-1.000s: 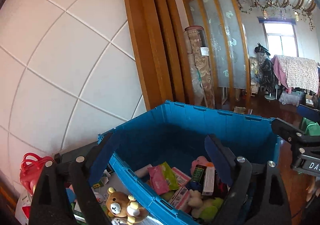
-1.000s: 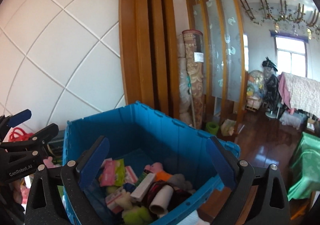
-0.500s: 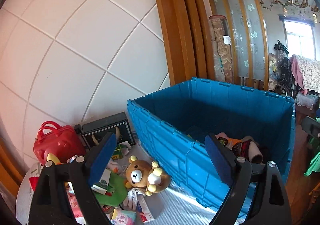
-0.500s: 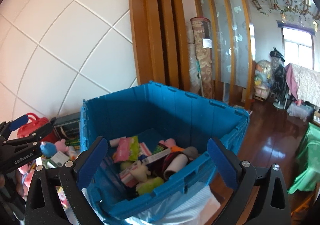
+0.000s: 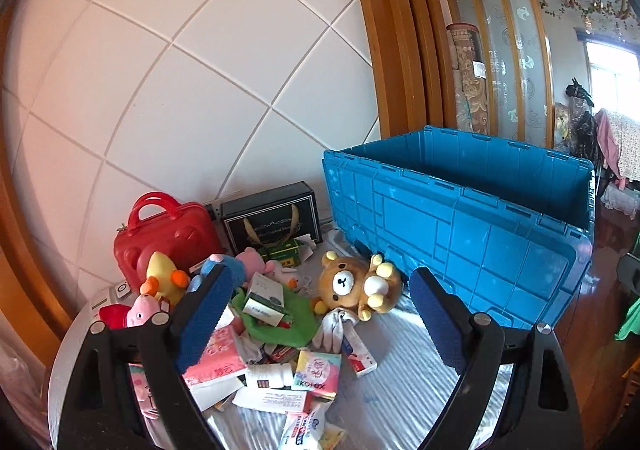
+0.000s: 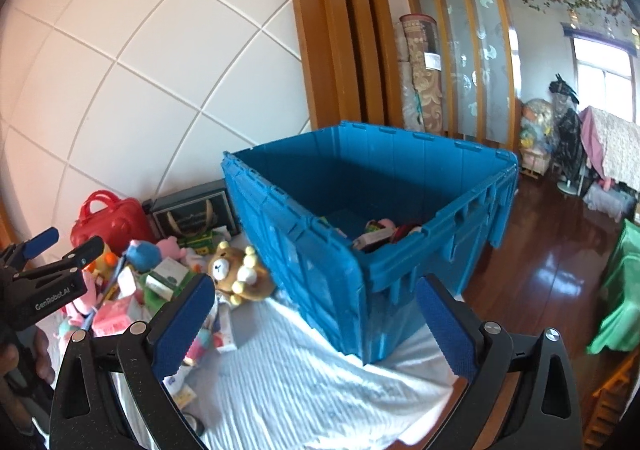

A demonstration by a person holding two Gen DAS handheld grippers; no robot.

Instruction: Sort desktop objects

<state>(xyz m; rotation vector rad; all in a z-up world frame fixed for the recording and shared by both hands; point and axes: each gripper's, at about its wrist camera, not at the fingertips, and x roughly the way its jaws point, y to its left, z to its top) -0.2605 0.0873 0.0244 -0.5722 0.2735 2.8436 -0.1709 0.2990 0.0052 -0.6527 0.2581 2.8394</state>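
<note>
Both grippers hover empty over a cluttered table

Left gripper [image 5: 320, 314] and right gripper [image 6: 320, 324] have fingers spread wide; beyond them a brown bear plush [image 5: 356, 286] lies against the blue crate [image 5: 460, 226], toys and packets heaped left.

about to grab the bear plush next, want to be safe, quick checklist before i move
1. Left gripper open and empty: ok.
2. Right gripper open and empty: ok.
3. Bear plush unobstructed on top: ok; it lies against the blue crate, a white sock at its feet.
4. Crate has room: ok, a few items low inside.
5. Grippers clear of each other: ok, far apart in the right wrist view.
6. Plush snagged underneath: cannot tell.
</note>
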